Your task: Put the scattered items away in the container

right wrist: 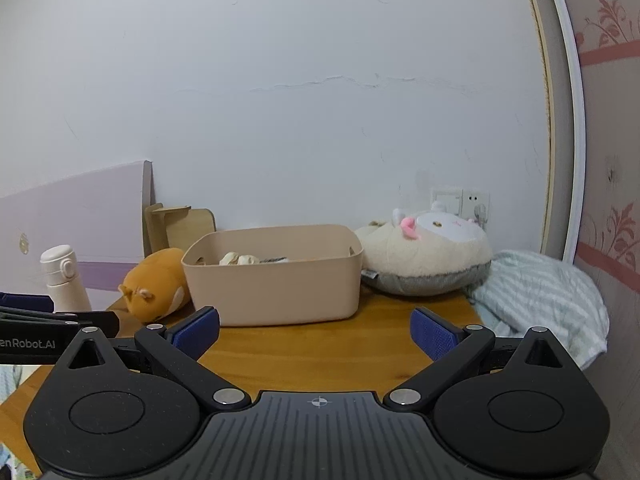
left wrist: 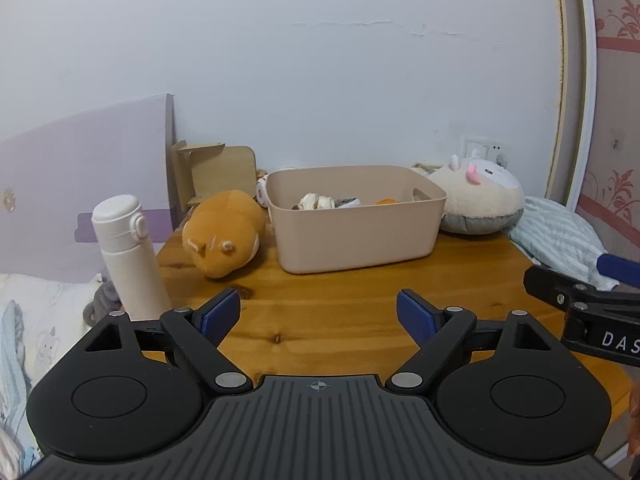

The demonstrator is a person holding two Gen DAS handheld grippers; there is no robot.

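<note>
While nothing gripped: left hand-held gripper [left wrist: 319, 314] and right hand-held gripper [right wrist: 315, 330] spread apart, empty, over wooden worktop [left wrist: 340, 320]. Beige plastic container [left wrist: 354, 216] at back, part-filled; orange plush hamster [left wrist: 224, 234] beside it, seemingly awaiting pickup.

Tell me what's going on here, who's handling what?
A person holds two grippers over a wooden table, and neither has anything in it. The left gripper and the right gripper both stand open, pointing toward a beige bin that already has a few small things inside. An orange plush toy lies on the table left of the bin, a cream plush toy sits to its right, and a white bottle stands at the table's left edge.
</note>
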